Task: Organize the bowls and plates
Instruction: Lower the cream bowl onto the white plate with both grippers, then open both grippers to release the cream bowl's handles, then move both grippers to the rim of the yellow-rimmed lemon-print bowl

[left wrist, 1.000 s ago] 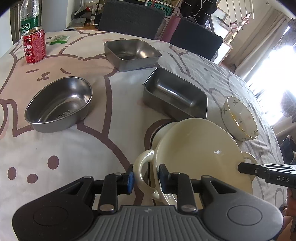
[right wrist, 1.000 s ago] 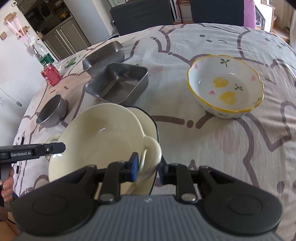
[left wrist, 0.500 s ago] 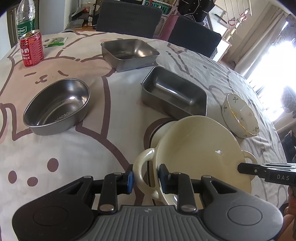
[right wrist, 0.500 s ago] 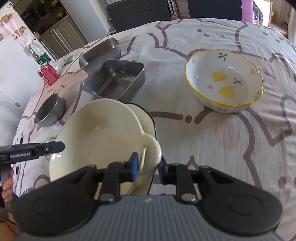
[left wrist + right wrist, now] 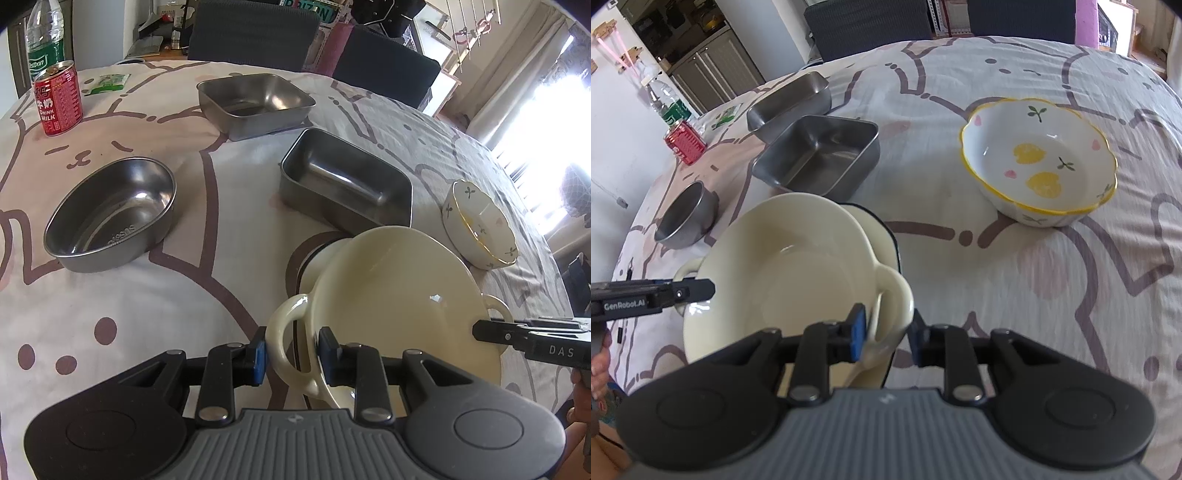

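Holding a cream two-handled bowl [image 5: 402, 295] between both tools, we have one loop handle in each claw. Our left claw [image 5: 290, 356] has its blue pads on either side of the near handle, jaws only partly open; the left pad stands just clear of the loop, and whether the right pad presses we cannot tell. Our right claw [image 5: 886, 328] brackets the opposite handle in the same way, and its jaws have just been opening a little, with the handle between them; a gap shows beside the right-hand pad. The bowl is tilted and sits over a second cream dish with a dark rim [image 5: 882, 236], which shows from under its far edge; whether the two touch we cannot tell.

Around them the bench [image 5: 1052, 295] is covered by a cloth printed with brown cartoon outlines. Just beyond the cream bowl stands a rectangular steel tray [image 5: 345, 184], and farther back a square steel tray [image 5: 255, 101]. An oval steel bowl [image 5: 110, 212] sits well apart, off to the left in the left wrist view. A scalloped white bowl with a yellow rim and yellow hearts [image 5: 1039, 162] stands by itself on the right in the right wrist view. At the far corner are a red milk can [image 5: 58, 99] and a clear water bottle [image 5: 45, 37] behind it.
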`<state>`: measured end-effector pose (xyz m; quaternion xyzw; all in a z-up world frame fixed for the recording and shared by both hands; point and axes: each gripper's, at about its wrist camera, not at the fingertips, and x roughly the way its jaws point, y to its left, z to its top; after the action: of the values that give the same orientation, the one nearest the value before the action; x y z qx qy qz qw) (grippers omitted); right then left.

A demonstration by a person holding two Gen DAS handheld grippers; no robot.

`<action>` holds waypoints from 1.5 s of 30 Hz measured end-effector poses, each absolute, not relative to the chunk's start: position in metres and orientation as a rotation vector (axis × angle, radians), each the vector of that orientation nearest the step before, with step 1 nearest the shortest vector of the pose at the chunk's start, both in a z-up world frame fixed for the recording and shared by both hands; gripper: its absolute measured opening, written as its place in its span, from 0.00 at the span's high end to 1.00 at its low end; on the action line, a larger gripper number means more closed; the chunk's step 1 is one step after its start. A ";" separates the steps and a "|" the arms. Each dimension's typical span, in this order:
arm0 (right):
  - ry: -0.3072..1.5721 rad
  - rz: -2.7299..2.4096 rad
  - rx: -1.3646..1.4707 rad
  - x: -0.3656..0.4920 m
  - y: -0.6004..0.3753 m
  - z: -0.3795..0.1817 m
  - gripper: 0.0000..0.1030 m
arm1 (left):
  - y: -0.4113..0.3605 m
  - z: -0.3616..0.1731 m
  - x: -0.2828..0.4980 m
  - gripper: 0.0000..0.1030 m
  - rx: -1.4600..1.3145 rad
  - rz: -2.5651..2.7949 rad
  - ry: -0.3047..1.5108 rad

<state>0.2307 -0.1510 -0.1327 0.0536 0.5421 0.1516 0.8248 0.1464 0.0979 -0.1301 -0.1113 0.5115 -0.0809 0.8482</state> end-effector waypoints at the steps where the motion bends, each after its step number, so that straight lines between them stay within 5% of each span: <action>1: 1.146 0.317 0.106 0.231 -0.151 -0.132 0.69 | 0.098 -0.130 0.146 0.65 -0.234 -0.171 1.086; 6: 1.129 0.289 0.070 0.232 -0.153 -0.131 0.47 | 0.094 -0.135 0.145 0.45 -0.210 -0.170 1.121; 10: 1.127 0.282 0.057 0.231 -0.154 -0.131 0.37 | 0.093 -0.133 0.141 0.12 -0.202 -0.144 1.111; 14: 1.110 0.289 0.032 0.227 -0.152 -0.132 0.22 | 0.096 -0.130 0.138 0.04 -0.219 -0.133 1.101; 20: 1.062 0.281 -0.005 0.222 -0.151 -0.129 0.00 | 0.092 -0.119 0.130 0.00 -0.181 -0.163 1.060; 45: 0.837 0.129 0.202 0.229 -0.259 -0.075 0.00 | -0.005 -0.048 0.173 0.00 -0.189 -0.288 0.847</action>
<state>0.2290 -0.2595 -0.0745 0.0980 0.4052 0.0624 0.9068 0.1729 -0.0050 -0.0479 -0.0914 0.4090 -0.1389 0.8973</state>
